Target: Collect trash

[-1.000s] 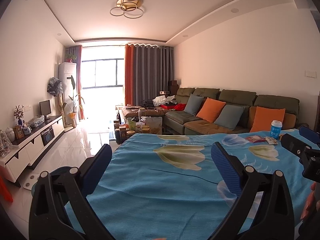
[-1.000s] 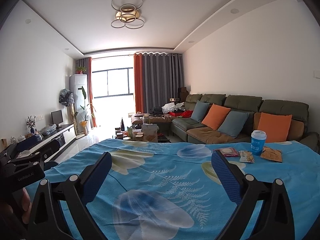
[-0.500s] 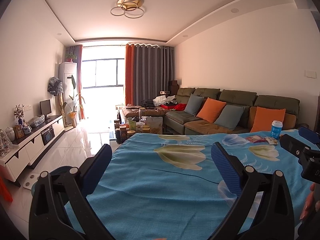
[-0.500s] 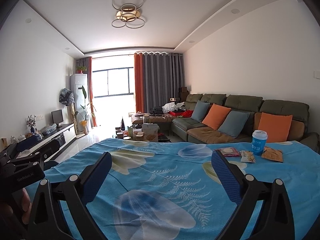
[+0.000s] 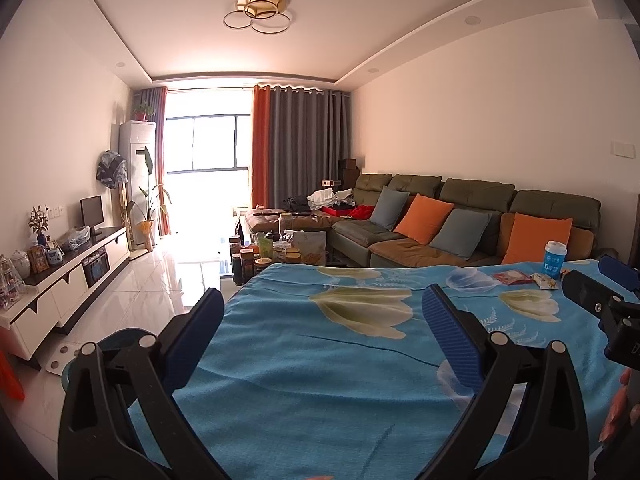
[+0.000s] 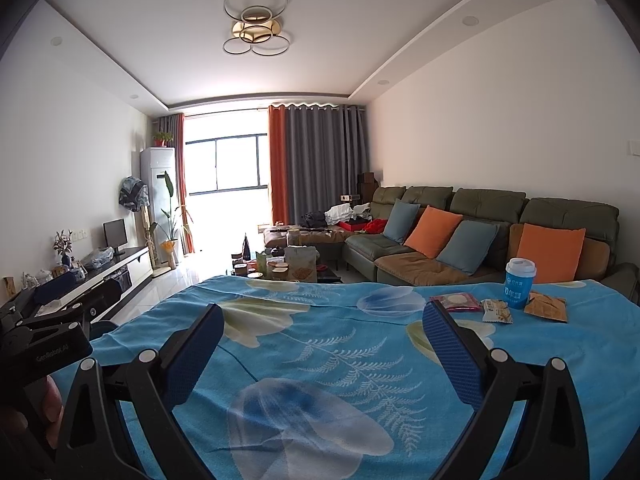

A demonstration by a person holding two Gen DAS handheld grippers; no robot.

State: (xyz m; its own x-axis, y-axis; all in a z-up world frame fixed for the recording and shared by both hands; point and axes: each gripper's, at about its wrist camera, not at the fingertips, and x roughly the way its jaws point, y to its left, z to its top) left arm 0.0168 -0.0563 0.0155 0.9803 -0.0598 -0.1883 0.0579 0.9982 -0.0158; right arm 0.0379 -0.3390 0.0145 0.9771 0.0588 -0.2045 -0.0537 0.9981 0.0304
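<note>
Trash lies at the far right of a table under a blue flowered cloth: a blue paper cup with a white lid, a red-edged wrapper, a small snack packet and an orange-brown packet. The left wrist view shows the cup and the red wrapper far off to the right. My right gripper is open above the cloth, well short and left of the trash. My left gripper is open too, holding nothing, over the table's left part.
Behind the table stand a green sofa with orange and grey cushions, a cluttered coffee table and a white TV cabinet along the left wall. A blue round object sits on the floor left of the table.
Both views have drifted very slightly; the trash sits a touch further right in the right wrist view. Both grippers stay open.
</note>
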